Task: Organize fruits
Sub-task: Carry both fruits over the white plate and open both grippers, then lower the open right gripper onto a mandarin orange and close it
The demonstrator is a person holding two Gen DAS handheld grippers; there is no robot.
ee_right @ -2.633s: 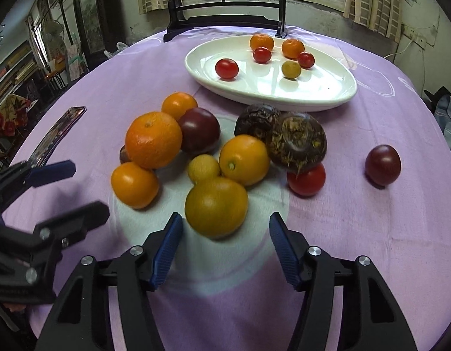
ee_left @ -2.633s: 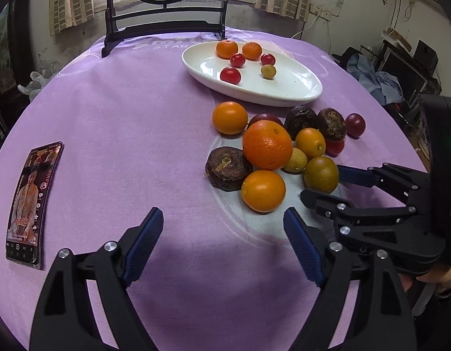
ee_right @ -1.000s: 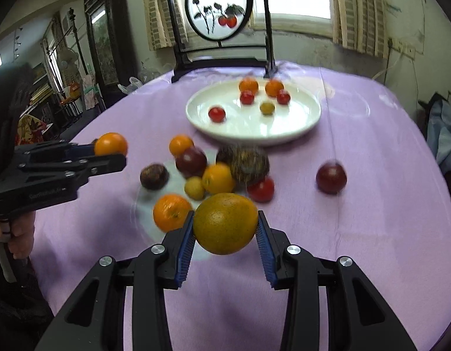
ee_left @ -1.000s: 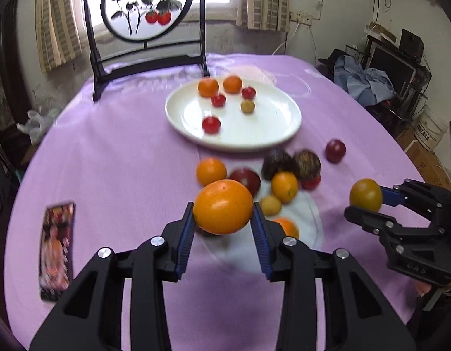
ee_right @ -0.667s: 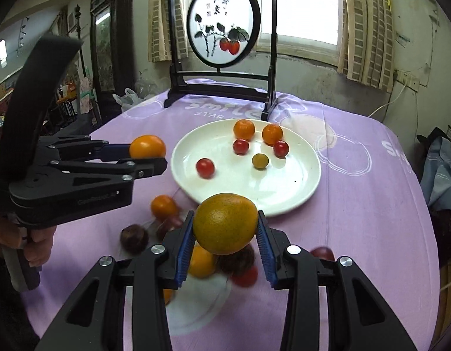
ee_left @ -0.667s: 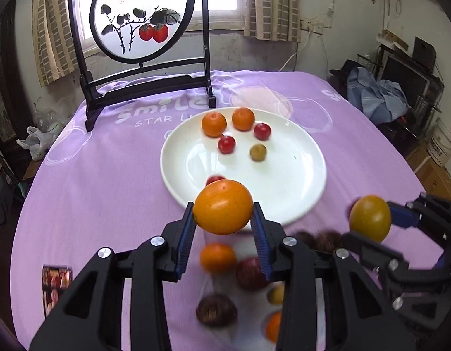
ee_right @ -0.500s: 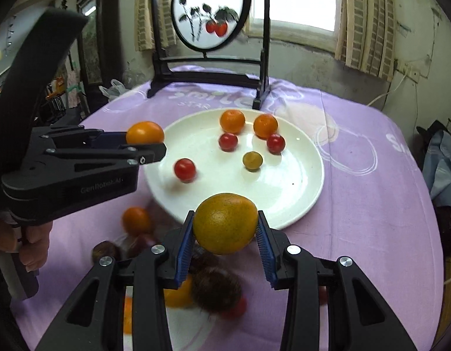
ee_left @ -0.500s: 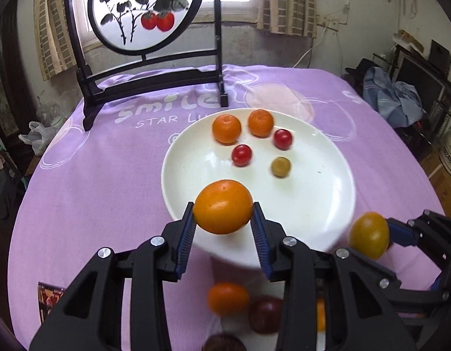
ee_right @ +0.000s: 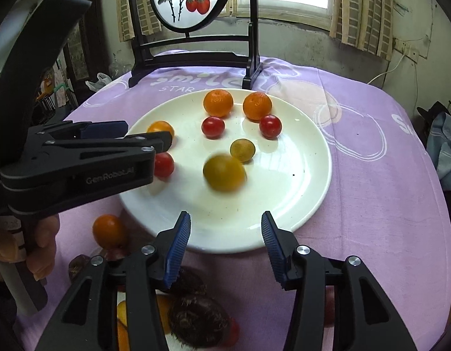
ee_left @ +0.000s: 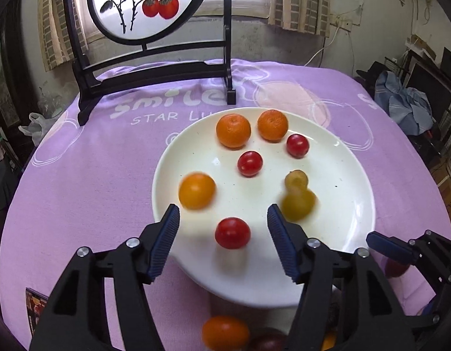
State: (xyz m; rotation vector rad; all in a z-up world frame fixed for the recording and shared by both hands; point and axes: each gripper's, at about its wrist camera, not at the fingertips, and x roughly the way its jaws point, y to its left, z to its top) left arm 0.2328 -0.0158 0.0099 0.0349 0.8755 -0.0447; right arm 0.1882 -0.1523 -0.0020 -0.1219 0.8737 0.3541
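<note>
1. My left gripper (ee_left: 222, 219) has its jaws opening, empty; the orange (ee_left: 196, 191) sits blurred on the white plate (ee_left: 348, 204).
2. My right gripper (ee_right: 225, 228) is opening too; the greenish citrus (ee_right: 224, 172), blurred and perhaps rolling, is on the plate.

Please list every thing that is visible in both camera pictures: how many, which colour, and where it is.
plate: one, white, on the purple cloth
oranges: two, orange, far side of plate
released orange: one, orange, blurred, left part of plate
released yellow-green fruit: one, blurred, middle of plate
small yellow-green fruit: one, just beyond it
small red fruits: four, red, on the plate
fruits off the plate: several, orange and dark, near side; count unclear
tablecloth: one, purple
screen stand: one, black frame, far edge
phone: one, near left edge
left gripper: jaws opening, nothing between
right gripper: jaws opening, nothing between
</note>
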